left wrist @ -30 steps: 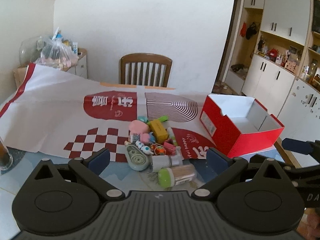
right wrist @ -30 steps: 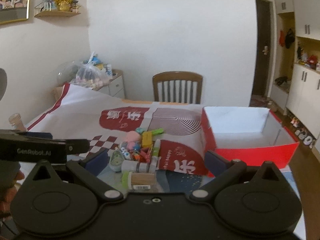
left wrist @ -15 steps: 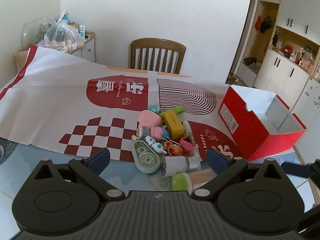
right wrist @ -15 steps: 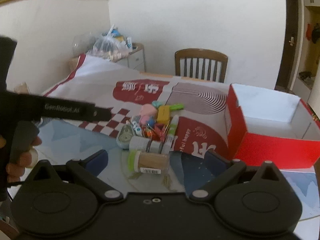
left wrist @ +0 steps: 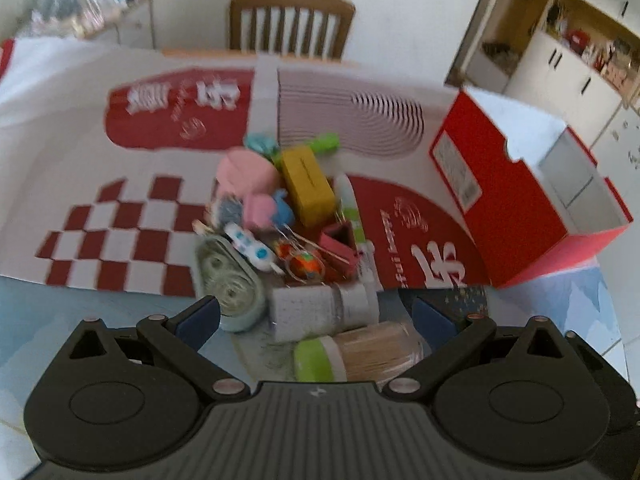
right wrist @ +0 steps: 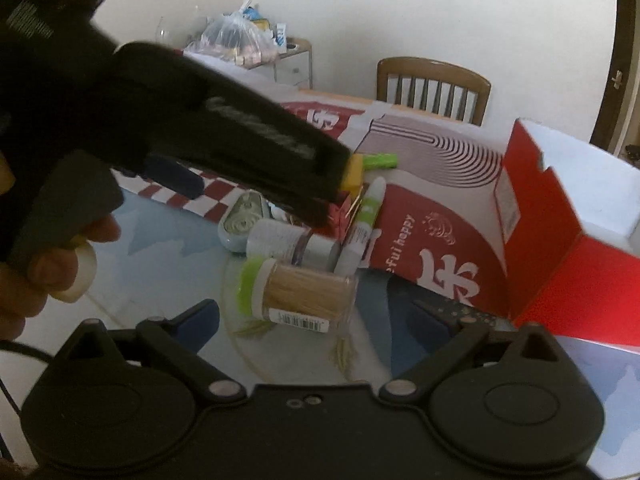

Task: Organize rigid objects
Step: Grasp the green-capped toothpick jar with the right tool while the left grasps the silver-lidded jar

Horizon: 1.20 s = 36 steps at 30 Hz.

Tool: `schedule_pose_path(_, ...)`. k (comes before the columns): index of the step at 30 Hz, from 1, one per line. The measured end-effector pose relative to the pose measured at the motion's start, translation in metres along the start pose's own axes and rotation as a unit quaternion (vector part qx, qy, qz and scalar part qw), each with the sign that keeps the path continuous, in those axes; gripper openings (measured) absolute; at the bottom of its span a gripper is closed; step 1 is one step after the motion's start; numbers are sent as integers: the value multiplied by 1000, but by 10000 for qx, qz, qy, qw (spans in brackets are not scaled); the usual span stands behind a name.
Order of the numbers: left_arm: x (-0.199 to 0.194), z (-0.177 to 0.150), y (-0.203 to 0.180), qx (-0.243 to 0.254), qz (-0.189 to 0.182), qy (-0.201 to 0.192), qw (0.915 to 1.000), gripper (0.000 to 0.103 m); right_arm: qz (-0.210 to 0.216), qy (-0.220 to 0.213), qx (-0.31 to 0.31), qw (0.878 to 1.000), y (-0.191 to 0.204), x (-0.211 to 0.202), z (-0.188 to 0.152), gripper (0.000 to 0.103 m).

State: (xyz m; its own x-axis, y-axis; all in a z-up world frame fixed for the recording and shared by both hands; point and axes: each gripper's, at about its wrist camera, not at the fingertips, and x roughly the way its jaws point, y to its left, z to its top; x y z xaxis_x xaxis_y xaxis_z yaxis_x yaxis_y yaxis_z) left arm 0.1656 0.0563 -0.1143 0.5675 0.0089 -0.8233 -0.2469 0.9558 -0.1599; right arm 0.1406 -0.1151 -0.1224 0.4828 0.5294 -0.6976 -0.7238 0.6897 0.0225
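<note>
A pile of small items lies on the table in front of both grippers. It holds a toothpick jar [left wrist: 360,354] [right wrist: 304,288] with a green lid, a white bottle [left wrist: 320,310] [right wrist: 288,240], a pale green tape dispenser [left wrist: 230,288], a yellow box [left wrist: 306,184], pink toys [left wrist: 246,172] and a green-white tube [left wrist: 350,208] [right wrist: 366,216]. To their right stands an open red shoebox [left wrist: 508,200] [right wrist: 560,184]. My left gripper [left wrist: 316,314] is open just above the bottle and jar. My right gripper [right wrist: 316,316] is open with the jar close ahead of it. The left tool's black housing [right wrist: 224,128] hides the pile's far part.
A red-and-white printed sheet [left wrist: 120,128] covers most of the table, with blue glass tabletop [left wrist: 80,304] near me. A wooden chair [left wrist: 288,24] stands at the far side. A bag-laden cabinet [left wrist: 80,4] is at the far left and cupboards [left wrist: 580,60] at the right. A hand [right wrist: 48,272] grips the left tool.
Both grippers have moved forward and down towards the pile, which now looks much larger. The left tool has swung into the right wrist view, across the pile. Both stay open.
</note>
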Motion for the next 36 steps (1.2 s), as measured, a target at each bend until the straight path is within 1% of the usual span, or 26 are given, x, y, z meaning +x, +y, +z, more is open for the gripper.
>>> schedule_pose_path(3, 11, 3, -1, -14, 45, 150, 9999, 102, 78, 50, -6, 10000, -3, 9, 2, 99)
schedule_pose_path(10, 34, 12, -5, 23, 110, 471, 9988, 102, 237, 136, -225, 9994, 6, 29, 3, 99)
schedule_pose_path(12, 41, 13, -6, 5, 130, 552, 9984, 102, 235, 138, -258, 9993, 8, 33, 4, 99)
schedule_pose_path(15, 46, 14, -8, 56, 156, 608, 9980, 98, 207, 179, -255, 9993, 10, 38, 6, 99)
schedule_pose_path(18, 53, 13, -10, 143, 185, 696, 9973, 98, 189, 223, -284, 9992, 12, 43, 5, 98)
schedule_pose_path(20, 55, 13, -9, 110, 144, 749, 9970, 93, 157, 239, -336, 9990, 15, 45, 5, 97)
schedule_pose_path(22, 56, 13, -11, 212, 214, 700, 9971, 89, 98, 242, -387, 9989, 15, 49, 6, 96)
schedule_pose_path(26, 56, 13, -12, 249, 233, 672, 9972, 85, 54, 288, -387, 9988, 15, 55, 7, 90)
schedule_pose_path(27, 56, 14, -12, 262, 269, 656, 9971, 80, 36, 289, -382, 9988, 20, 53, 6, 89)
schedule_pose_path(28, 55, 14, -13, 286, 306, 640, 9971, 72, 19, 299, -370, 9989, 20, 54, 7, 88)
schedule_pose_path(30, 55, 15, -12, 271, 300, 658, 9970, 72, -15, 309, -328, 9990, 22, 51, 9, 85)
schedule_pose_path(36, 52, 12, -8, 214, 241, 658, 9973, 71, -74, 400, -249, 9989, 23, 51, 11, 85)
